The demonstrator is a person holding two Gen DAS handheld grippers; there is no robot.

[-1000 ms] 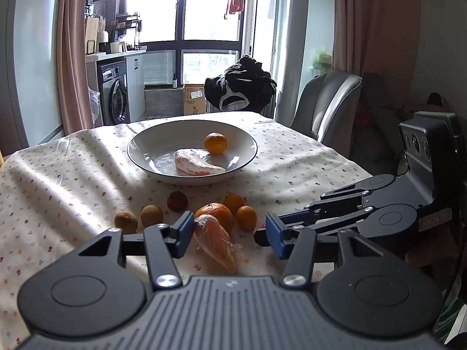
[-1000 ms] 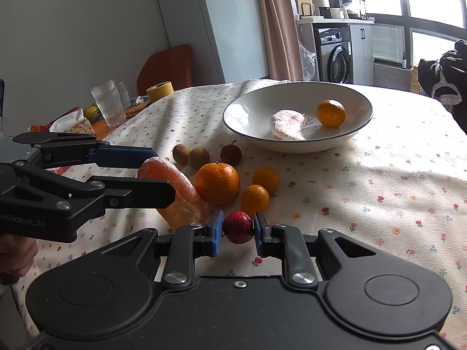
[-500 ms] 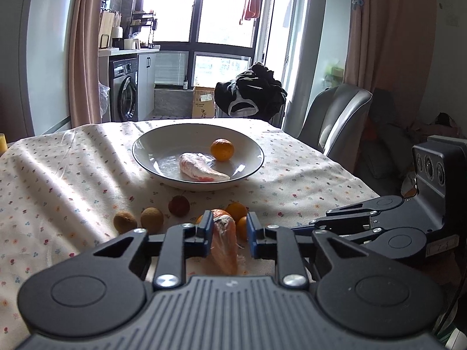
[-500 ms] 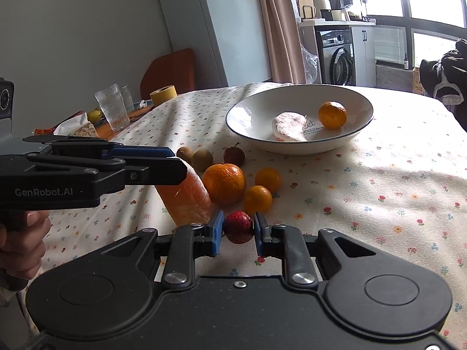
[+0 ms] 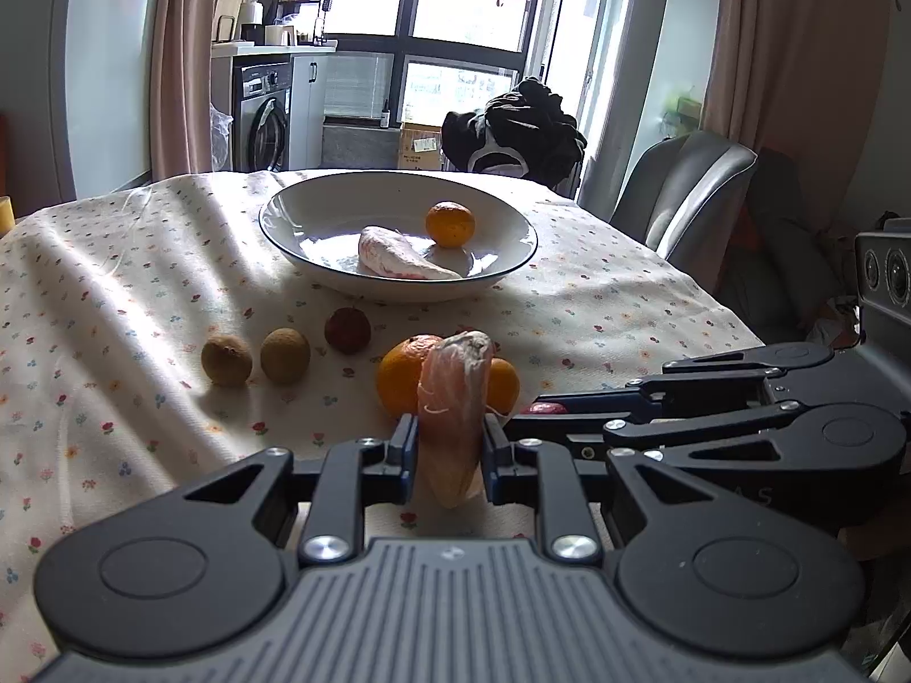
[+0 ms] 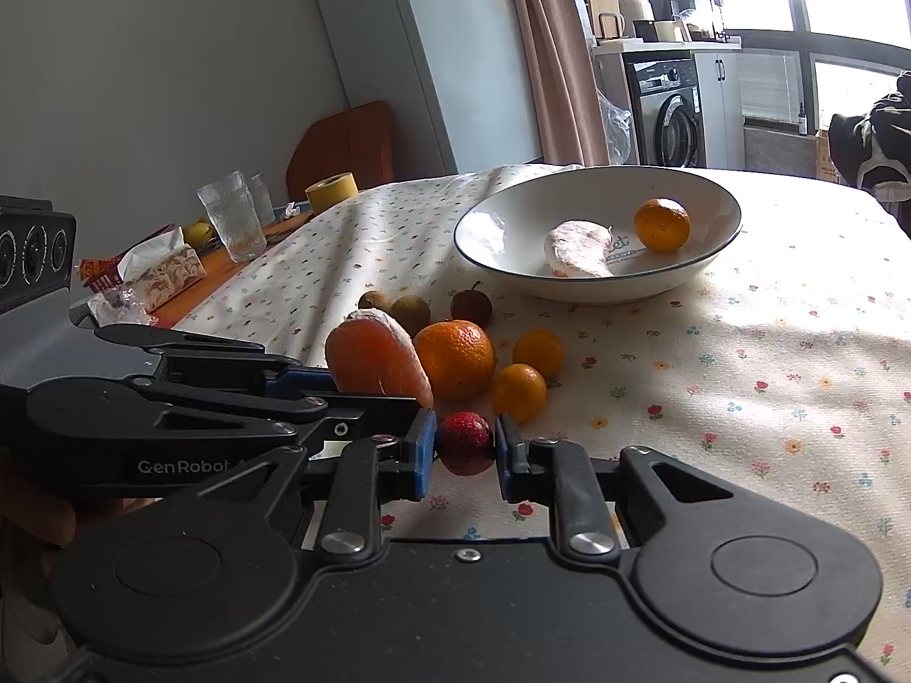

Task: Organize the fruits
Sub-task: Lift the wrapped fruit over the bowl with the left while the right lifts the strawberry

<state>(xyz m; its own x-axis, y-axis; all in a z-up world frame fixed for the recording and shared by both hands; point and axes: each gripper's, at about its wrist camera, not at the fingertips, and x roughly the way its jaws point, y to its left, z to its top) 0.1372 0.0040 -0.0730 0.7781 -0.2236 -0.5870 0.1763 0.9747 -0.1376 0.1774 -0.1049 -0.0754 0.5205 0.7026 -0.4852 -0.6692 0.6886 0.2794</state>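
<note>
The left gripper has its jaws pinching a peeled citrus segment upright, low on its length, so most of it stands free above the pads; soft and tapered, it could squash, tear its thin skin or tip out on the way to the bowl, I judge. The right gripper has its jaws pressed onto a small red berry, round and probably slippery, which could pop free or bruise if squeezed harder. The two grippers sit just beside each other at the near edge of the tabletop, so one moving toward the bowl could knock the other or scatter the loose fruit ahead: a big orange, two small oranges, a dark red fruit and two brown ones. The segment looks pale orange, translucent, with white pith threads. The bowl, toward the far edge, already holds another segment and a small orange.
</note>
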